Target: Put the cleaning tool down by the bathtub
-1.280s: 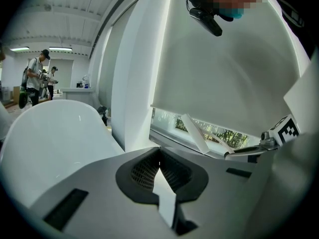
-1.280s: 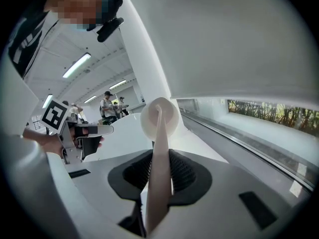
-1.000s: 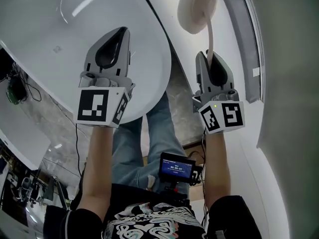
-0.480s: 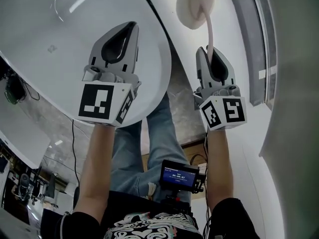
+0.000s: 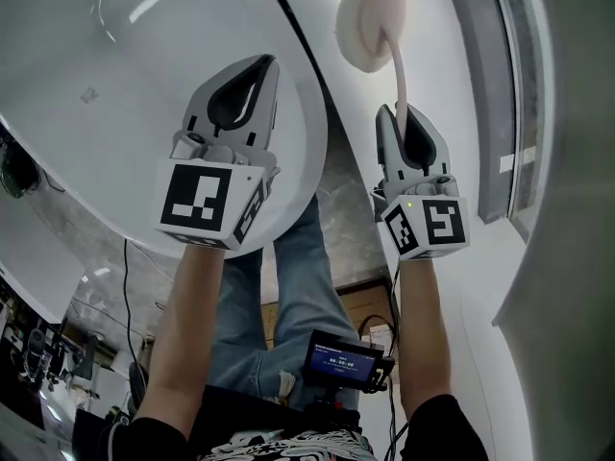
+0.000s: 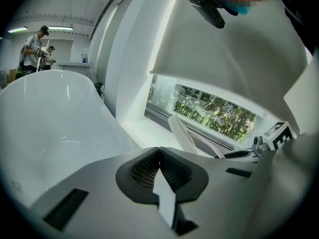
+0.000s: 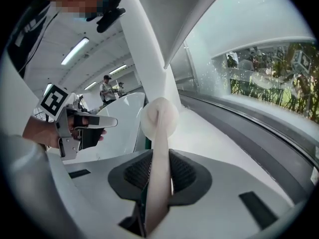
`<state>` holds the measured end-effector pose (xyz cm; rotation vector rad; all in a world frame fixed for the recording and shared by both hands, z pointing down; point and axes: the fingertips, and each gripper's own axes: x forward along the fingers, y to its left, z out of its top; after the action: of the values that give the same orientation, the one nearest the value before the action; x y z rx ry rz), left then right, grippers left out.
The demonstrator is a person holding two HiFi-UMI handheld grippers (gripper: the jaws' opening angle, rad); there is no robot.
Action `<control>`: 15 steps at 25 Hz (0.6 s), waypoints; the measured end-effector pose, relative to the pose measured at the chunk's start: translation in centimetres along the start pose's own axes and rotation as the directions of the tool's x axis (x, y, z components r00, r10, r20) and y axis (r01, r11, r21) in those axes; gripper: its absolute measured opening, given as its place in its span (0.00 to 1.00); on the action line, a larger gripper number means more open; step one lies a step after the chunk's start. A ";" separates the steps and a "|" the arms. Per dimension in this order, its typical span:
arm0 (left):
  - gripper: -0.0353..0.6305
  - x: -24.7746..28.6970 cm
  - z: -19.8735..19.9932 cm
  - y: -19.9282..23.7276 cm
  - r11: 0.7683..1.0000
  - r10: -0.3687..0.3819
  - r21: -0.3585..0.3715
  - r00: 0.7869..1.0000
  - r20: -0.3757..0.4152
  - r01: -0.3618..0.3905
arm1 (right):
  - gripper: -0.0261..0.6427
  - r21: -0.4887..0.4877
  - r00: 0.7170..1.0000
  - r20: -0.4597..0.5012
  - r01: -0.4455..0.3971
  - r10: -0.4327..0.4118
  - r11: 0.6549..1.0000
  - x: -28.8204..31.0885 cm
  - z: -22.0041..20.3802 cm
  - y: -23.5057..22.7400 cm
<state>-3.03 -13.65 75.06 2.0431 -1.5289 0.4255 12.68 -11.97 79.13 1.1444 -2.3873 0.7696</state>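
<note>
Cleaning tool (image 5: 369, 19) first, in the head view: a pale, long-handled piece with a round pad head. The head sits over the white ledge (image 5: 437, 65) just right of the bathtub (image 5: 106, 75) rim. Its handle runs back into the right gripper (image 5: 406, 113), whose jaws are clamped on it. The left gripper (image 5: 254, 71) hangs over the tub's rim with its jaws together.

In the left gripper view the two ribbed pads meet in a single seam – nothing between them. The tub's white side curves away at left, and the tool's head shows edge-on beyond the jaws, below the window (image 6: 214, 114).

In the right gripper view the handle stands straight up between the pads, pinched on both sides – the round head is at its far end, above the ledge. Whether the head touches the ledge cannot be told. The left gripper shows at left.
</note>
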 end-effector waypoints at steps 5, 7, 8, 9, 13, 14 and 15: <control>0.08 0.7 -1.3 0.3 1.000 -0.001 -0.009 1.000 -0.026 0.001 | 0.19 -0.008 0.999 -0.045 0.000 -0.001 1.000 1.1 -1.7 -0.5; 0.08 1.0 -1.7 0.4 1.000 -0.001 -0.008 0.999 -0.033 0.001 | 0.19 -0.017 0.997 -0.072 -0.004 0.003 1.000 1.6 -2.6 -0.6; 0.08 1.2 -1.9 0.5 1.000 -0.001 -0.004 0.999 -0.037 0.001 | 0.19 -0.023 0.997 -0.082 -0.007 0.005 1.000 1.8 -3.0 -0.7; 0.08 1.4 -2.2 0.5 1.000 -0.001 0.001 0.999 -0.042 0.001 | 0.19 -0.027 0.996 -0.089 -0.008 0.006 1.000 1.9 -3.4 -0.8; 0.08 1.9 -3.1 0.8 1.000 0.004 0.005 0.998 -0.058 -0.003 | 0.19 -0.018 0.995 -0.103 -0.001 -0.001 1.000 2.4 -4.5 -1.4; 0.08 2.0 -3.1 0.9 1.000 0.006 0.000 0.998 -0.055 -0.006 | 0.19 -0.018 0.994 -0.110 0.004 -0.006 1.000 2.5 -4.9 -1.5; 0.08 2.1 -3.1 1.0 1.000 0.009 -0.007 0.999 -0.046 -0.009 | 0.19 -0.021 0.992 -0.122 0.009 -0.012 1.000 2.7 -5.2 -1.7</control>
<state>-3.10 -13.62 78.90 2.0075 -1.5106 0.4667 12.99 -11.16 85.18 1.0697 -2.2816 0.7868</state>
